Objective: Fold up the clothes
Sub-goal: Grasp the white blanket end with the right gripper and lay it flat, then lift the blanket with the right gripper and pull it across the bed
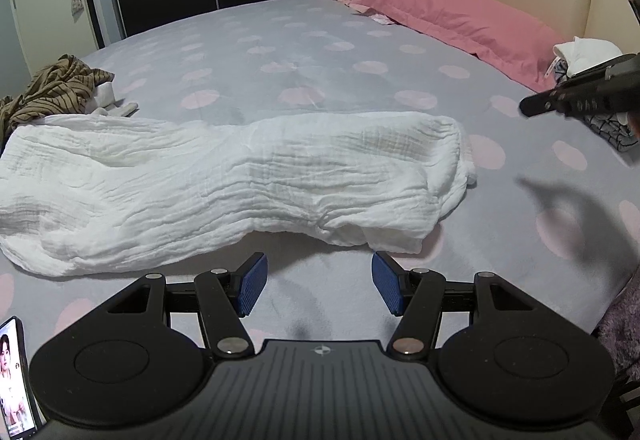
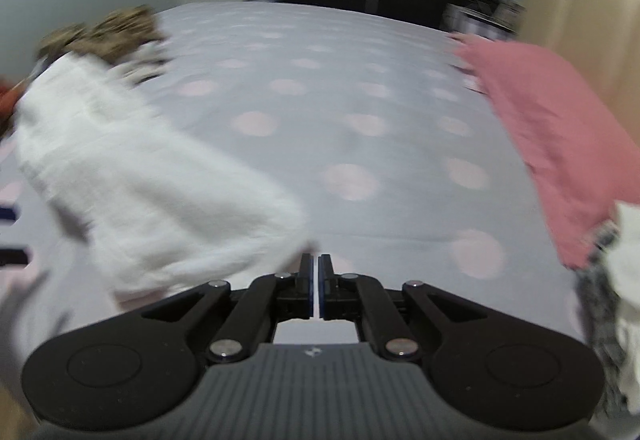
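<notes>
Bedsheet [image 1: 320, 52] centre bare; white cloth [image 1: 224, 184] blocks near strip; pink pillow [image 1: 452, 16] lines right.

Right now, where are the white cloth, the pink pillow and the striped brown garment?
white cloth [image 1: 248, 184]: left wrist view, middle of its crinkled top.
pink pillow [image 1: 448, 12]: left wrist view, its upper face.
striped brown garment [image 1: 52, 90]: left wrist view, middle of the heap.

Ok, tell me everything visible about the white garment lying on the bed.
The white garment is crinkled, gauze-like cloth, folded into a long, rumpled band lying flat across the grey, pink-dotted bedsheet. Its left end reaches a brown striped garment; its right end shows layered edges. Neither claw touches it: the open left claw sits just short of its near edge.
</notes>
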